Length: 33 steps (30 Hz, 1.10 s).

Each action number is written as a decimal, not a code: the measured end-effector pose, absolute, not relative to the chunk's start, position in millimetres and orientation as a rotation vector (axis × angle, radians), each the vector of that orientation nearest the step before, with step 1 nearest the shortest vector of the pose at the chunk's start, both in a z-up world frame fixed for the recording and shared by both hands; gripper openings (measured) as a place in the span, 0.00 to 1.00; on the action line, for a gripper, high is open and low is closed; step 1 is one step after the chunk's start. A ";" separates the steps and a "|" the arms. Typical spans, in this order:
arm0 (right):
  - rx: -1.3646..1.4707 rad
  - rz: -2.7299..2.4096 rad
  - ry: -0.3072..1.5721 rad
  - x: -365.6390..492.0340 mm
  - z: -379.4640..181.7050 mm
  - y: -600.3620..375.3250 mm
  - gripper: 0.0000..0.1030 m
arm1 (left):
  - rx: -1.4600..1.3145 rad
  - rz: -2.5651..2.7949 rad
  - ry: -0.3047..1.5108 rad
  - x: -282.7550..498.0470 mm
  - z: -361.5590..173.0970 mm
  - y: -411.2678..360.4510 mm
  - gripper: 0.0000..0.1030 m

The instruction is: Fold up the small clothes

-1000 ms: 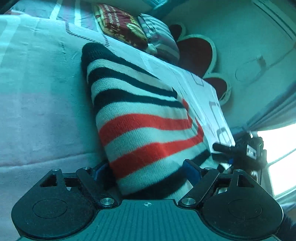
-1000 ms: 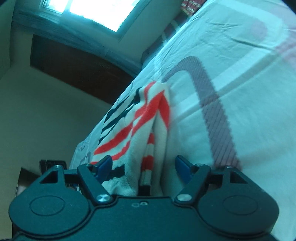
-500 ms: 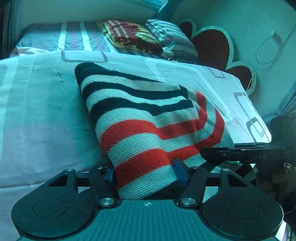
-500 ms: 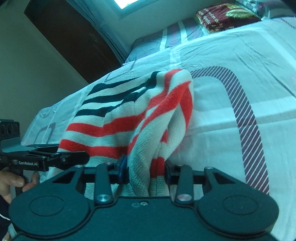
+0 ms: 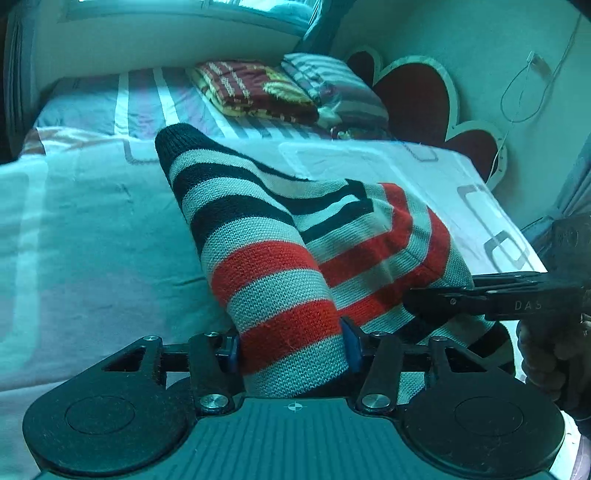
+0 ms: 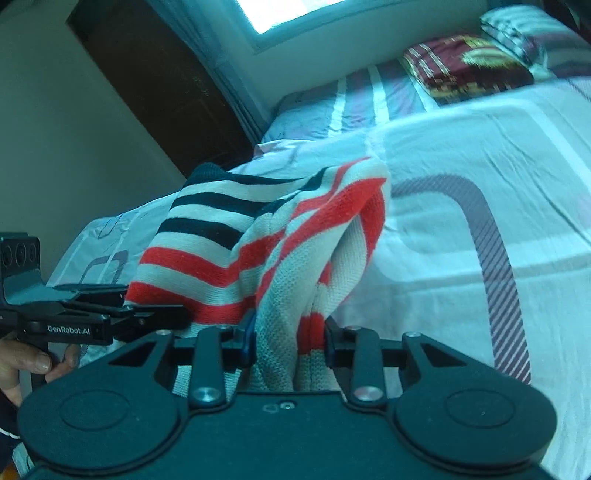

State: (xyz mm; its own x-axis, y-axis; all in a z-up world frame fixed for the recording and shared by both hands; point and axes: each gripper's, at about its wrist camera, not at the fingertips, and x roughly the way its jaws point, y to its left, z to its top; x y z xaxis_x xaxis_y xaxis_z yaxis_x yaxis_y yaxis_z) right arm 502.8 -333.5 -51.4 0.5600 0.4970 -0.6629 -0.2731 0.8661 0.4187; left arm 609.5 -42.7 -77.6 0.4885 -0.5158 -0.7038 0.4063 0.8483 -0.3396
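Observation:
A knit sweater (image 5: pixel 258 221) striped black, red and pale lies on the bed sheet (image 5: pixel 74 240), its near edge raised off the sheet. My left gripper (image 5: pixel 291 347) has a thick fold of it between its blue pads; the jaws are still closing and the pads press on the knit. In the right wrist view the sweater (image 6: pixel 207 258) bunches up between the pads of my right gripper (image 6: pixel 288 341), also closing and pressing on it. Each gripper shows in the other's view, the right gripper (image 5: pixel 413 302) at the right and the left gripper (image 6: pixel 173 317) at the left.
A folded maroon blanket (image 5: pixel 255 88) and a striped pillow (image 5: pixel 332 88) lie at the head of the bed before a heart-shaped headboard (image 5: pixel 413 92). A dark door (image 6: pixel 159 85) and a window (image 6: pixel 288 14) are beyond. The bed sheet (image 6: pixel 480 166) stretches right.
Both grippers went from wide apart around the sweater's near edge to pinching it. They rose and rolled level, lifting that edge off the sheet, and each came into the other's view.

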 end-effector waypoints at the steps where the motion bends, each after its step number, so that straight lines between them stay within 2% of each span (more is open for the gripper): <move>1: 0.271 0.468 0.861 500.9 -46.0 -328.2 0.32 | -0.138 -0.558 0.890 606.2 -71.8 -37.2 0.49; 8: 0.209 0.538 0.823 490.8 -8.1 -271.7 0.32 | -0.151 -0.504 0.829 573.1 -38.7 25.6 0.49; 14: 0.153 0.652 0.822 484.3 -8.4 -171.7 0.32 | -0.137 -0.359 0.837 535.7 -32.6 119.1 0.49; 20: 0.162 0.805 0.897 480.4 -33.0 -68.5 0.32 | -0.216 -0.245 0.894 486.5 -53.3 236.5 0.49; 24: 0.164 0.859 0.984 481.5 -67.1 -23.2 0.31 | -0.319 -0.185 0.961 461.2 -96.6 291.8 0.50; 25: 0.149 0.848 1.017 483.6 -81.3 -17.5 0.31 | -0.342 -0.171 0.983 453.9 -111.8 297.4 0.61; 26: 0.151 0.803 1.062 488.2 -98.5 -16.8 0.36 | -0.363 -0.152 0.977 446.7 -124.6 304.7 0.71; 27: 0.243 0.806 1.069 493.6 -111.3 -26.9 0.35 | -0.385 -0.116 0.931 435.2 -134.0 308.1 0.90; 29: 0.381 0.835 1.086 502.3 -122.6 -46.0 0.35 | -0.441 -0.102 0.861 417.5 -143.1 318.4 0.92; 33: 0.346 0.848 1.088 503.0 -118.5 -45.1 0.36 | -0.435 -0.039 0.793 403.1 -144.0 314.7 0.92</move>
